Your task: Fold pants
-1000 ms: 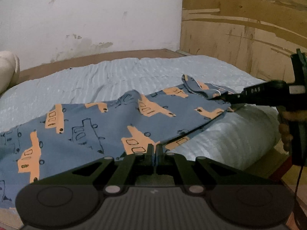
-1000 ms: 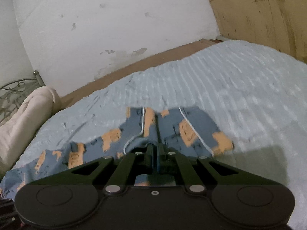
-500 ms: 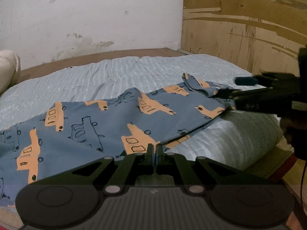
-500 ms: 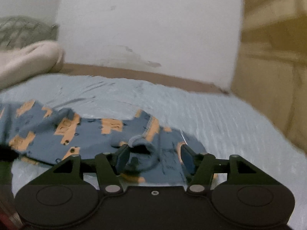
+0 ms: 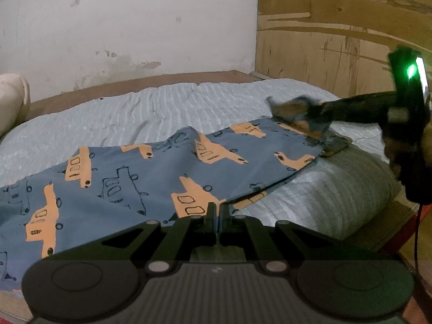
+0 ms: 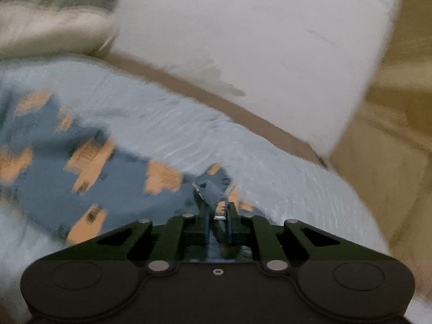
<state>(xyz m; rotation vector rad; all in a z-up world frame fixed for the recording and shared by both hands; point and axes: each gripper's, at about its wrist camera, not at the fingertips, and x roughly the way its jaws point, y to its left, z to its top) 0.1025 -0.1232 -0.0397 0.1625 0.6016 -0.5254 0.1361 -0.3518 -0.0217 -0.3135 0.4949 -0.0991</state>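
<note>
While the pants (image 5: 151, 178) lie spread along the near side of the bed (image 5: 167, 108), we keep our left tool (image 5: 217, 210) pressed together on their near edge. Our right tool (image 6: 217, 210) pinches a bunched corner of the pants, raised a little above the bed near its end by the wooden wall (image 5: 337, 27). A pale pillow (image 5: 10, 100) sits at the bed's far left.

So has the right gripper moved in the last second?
Yes. The right gripper has lifted the pants end it pinches, now up against the wooden panel rather than the bedcover.
</note>
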